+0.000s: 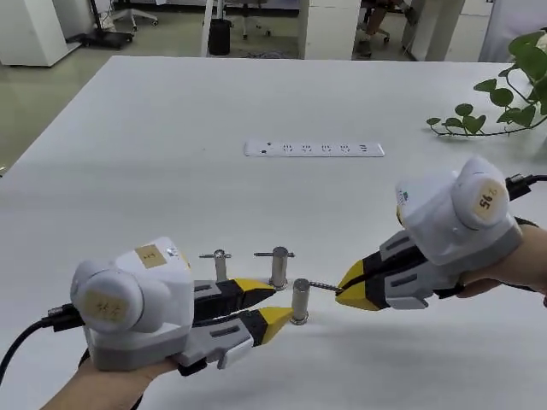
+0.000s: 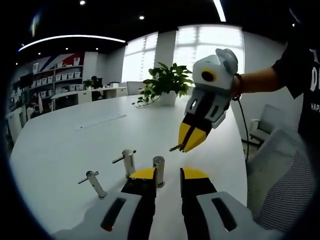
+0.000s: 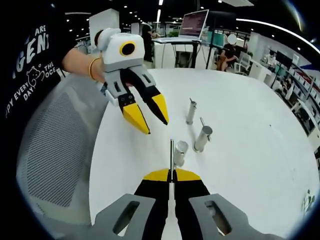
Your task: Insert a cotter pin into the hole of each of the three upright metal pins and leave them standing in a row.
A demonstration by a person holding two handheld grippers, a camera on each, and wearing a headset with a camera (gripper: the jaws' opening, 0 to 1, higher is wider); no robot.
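Right gripper (image 1: 340, 296) pinches cotter pin (image 1: 323, 287), tip just beside nearest metal pin (image 1: 300, 299).

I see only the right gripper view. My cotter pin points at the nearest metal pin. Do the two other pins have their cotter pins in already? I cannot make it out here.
Observer: Yes. In the head view the left pin carries a cotter pin crosswise near its top, and the middle pin carries another.
Operator: Does the left gripper clamp the nearest pin?
Observer: No. In the left gripper view the left gripper is open and the nearest pin stands at the gap between its jaw tips. I cannot tell whether one jaw touches it.
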